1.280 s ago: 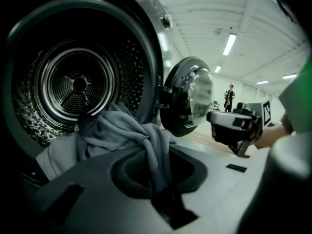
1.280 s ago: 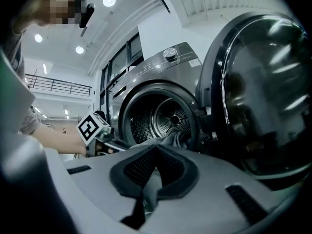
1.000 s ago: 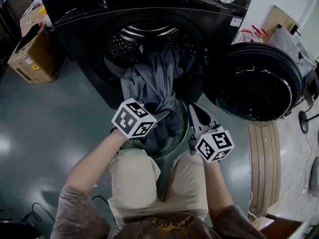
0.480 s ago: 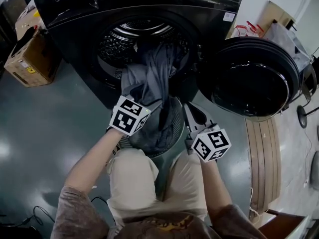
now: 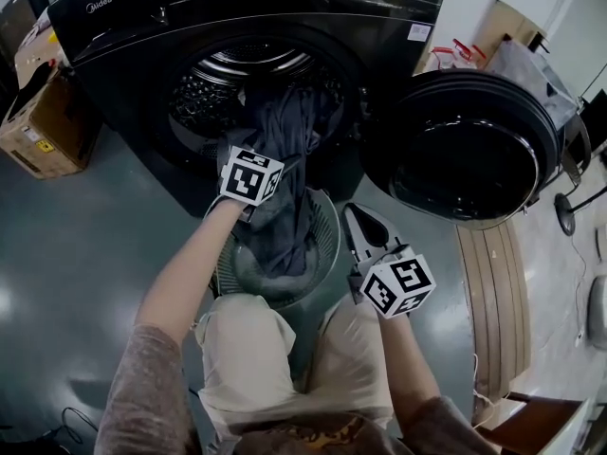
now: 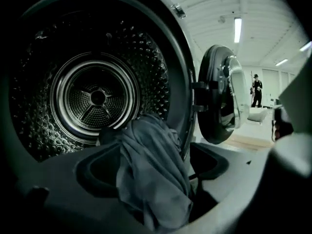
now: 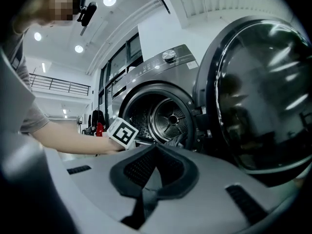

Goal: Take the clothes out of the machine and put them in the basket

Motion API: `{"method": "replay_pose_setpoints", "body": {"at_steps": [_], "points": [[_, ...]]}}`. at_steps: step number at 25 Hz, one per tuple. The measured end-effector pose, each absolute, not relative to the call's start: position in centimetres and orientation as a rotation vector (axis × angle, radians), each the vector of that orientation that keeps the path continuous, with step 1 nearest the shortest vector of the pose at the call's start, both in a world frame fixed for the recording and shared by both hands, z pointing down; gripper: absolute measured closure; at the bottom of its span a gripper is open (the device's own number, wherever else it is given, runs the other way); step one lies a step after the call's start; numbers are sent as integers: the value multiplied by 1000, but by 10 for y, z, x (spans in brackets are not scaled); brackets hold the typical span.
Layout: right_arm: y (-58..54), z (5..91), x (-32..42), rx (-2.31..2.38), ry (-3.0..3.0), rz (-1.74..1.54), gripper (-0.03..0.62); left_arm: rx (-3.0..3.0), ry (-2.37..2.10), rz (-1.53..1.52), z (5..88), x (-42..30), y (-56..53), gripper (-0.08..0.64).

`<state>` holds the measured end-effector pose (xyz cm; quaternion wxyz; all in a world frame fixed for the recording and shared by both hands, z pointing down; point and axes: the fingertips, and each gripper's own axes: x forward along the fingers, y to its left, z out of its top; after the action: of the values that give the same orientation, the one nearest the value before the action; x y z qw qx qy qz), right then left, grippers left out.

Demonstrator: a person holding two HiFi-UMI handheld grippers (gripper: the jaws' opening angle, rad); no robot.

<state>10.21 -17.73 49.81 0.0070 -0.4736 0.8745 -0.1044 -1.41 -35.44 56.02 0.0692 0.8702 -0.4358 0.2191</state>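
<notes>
Grey garment (image 5: 285,159) hangs from the machine's (image 5: 133,45) drum over the door lip, tail inside the basket (image 5: 332,227) rim. Left gripper (image 6: 153,172) jaws just swung wide around it, not pinching. Right gripper (image 7: 153,167) is closed and empty. Best bet is probably a regrab higher up, so the rest clears the lip.

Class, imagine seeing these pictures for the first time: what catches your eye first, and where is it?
A grey garment spills from the open washing machine at top centre, down into the round basket by the person's knees. The glossy black door stands swung open on the right.
</notes>
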Motion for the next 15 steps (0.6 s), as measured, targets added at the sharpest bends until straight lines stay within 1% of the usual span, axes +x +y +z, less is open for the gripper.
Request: {"method": "replay_pose_setpoints", "body": {"at_steps": [10,13,15], "points": [[-168,506,114,-1538,2735,-339,595,2519,-1327,749,592,-16,-422,121],[-167,504,114,-1530,2738,-324,595,2464,-1280,742,603,-19,-421,181],[-167,504,117,-1543,2729,-322,595,2449,-1263,748,607,-20,-419,253]]}}
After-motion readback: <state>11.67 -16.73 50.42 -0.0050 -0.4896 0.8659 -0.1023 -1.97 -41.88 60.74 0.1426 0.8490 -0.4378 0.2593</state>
